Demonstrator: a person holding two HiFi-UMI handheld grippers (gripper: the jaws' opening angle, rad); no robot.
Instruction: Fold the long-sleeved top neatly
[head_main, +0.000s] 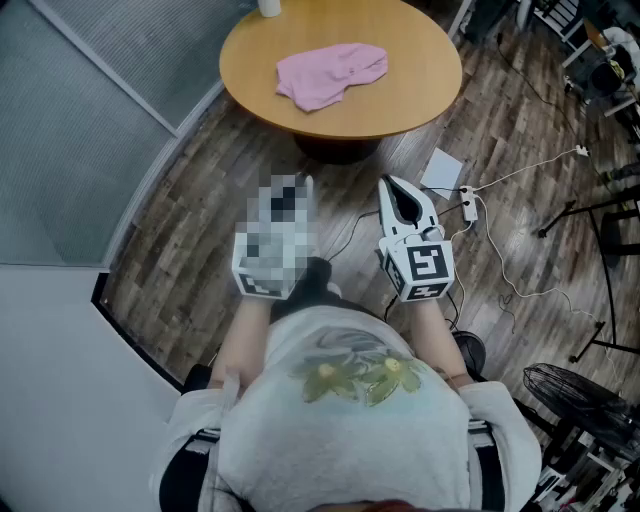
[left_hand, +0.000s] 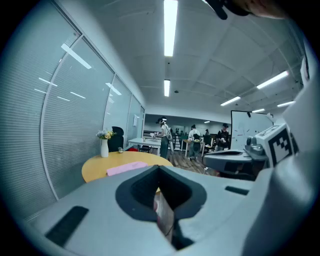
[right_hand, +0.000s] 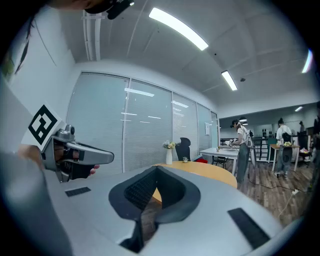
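Pink long-sleeved top (head_main: 330, 73) first: it lies bunched in a loose heap on the round wooden counter (head_main: 410, 85), a little left of centre. I can't pick out the sleeves in that pile. Nothing is flat and nothing is folded, so the job reads as not yet begun.

In the left gripper view the top is a thin pink strip (left_hand: 126, 168) on the counter. A white vase (left_hand: 104, 147) of flowers stands over at the rim, well apart from the cloth. That looks sensible to me, since it leaves the middle free for spreading.

Now out to the tools. The person stands back from the counter with open floor (head_main: 200, 200) in between. Both tools are held low in front of the body, side by side, noses aimed roughly at the counter.

The left hand-held gripper (left_hand: 159, 171) has its jaws pressed together with nothing in them. The right hand-held gripper (head_main: 394, 186) matches it, closed tight and empty. In its own view only floor and counter show past the meeting pads.

I'd call that a ready posture, closed and near level for the walk-in, with neither tool anywhere near the cloth. Cables (head_main: 520, 172) trail over the floor on the right, worth minding on the approach.

The next move, as I judge it, is to step in, open up and spread that heap flat.
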